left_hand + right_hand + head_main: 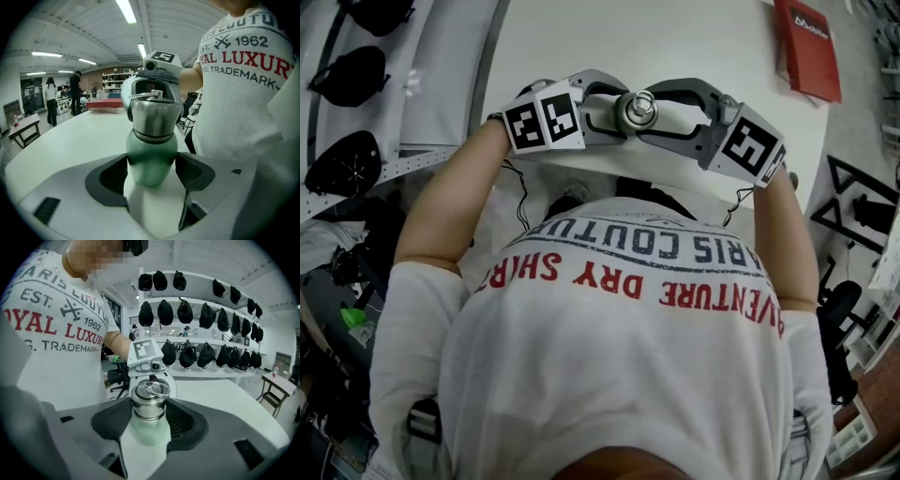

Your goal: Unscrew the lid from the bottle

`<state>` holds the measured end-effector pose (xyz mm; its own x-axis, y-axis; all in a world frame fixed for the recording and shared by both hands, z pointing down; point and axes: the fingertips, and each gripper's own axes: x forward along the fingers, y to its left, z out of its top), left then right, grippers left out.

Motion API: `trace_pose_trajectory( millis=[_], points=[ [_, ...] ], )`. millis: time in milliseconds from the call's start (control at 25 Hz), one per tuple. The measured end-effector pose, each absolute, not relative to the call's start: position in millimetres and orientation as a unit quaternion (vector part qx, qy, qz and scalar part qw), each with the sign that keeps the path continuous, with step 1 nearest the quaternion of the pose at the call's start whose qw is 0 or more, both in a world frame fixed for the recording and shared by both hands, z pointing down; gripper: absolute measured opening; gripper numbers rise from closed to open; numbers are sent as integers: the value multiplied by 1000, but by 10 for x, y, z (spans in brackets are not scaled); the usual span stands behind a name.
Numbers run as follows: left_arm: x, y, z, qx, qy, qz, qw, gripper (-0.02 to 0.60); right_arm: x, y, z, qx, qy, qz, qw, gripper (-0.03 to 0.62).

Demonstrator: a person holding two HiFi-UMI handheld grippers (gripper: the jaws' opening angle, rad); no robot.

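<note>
White table (pixel 675 37) at near edge. Left gripper (pixel 151 174) clamps the upright bottle (pixel 151 154) by its green body, and right gripper (pixel 149 420) is closed on the steel lid (pixel 149 401) above. Only the head view shows the lid from above; only the right gripper view shows far shelves of caps (pixel 187 315).

The pale green bottle (pixel 152 161) stood roughly upright, clamped round its body by the left tongs (pixel 152 171). Its brushed steel lid (pixel 149 403), a wire ring (pixel 157 389) lying on top, sat on the neck, pinched by the right tongs (pixel 149 414).
</note>
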<state>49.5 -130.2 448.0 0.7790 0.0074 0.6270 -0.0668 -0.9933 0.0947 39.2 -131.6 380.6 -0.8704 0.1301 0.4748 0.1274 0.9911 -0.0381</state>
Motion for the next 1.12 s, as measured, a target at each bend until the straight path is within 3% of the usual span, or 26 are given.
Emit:
trace_pose_trajectory(
  millis=[520, 760, 1120],
  points=[
    [477, -1279, 4486, 943, -5, 331, 45, 336, 372, -1279, 3824, -86, -962, 27, 256, 238],
    [489, -1270, 4485, 943, -6, 329, 43, 336, 422, -1291, 3771, 18, -972, 57, 229, 290],
    [505, -1281, 4476, 954, -75, 283, 68, 336, 562, -1281, 3740, 232, -954, 50, 186, 290]
  ],
)
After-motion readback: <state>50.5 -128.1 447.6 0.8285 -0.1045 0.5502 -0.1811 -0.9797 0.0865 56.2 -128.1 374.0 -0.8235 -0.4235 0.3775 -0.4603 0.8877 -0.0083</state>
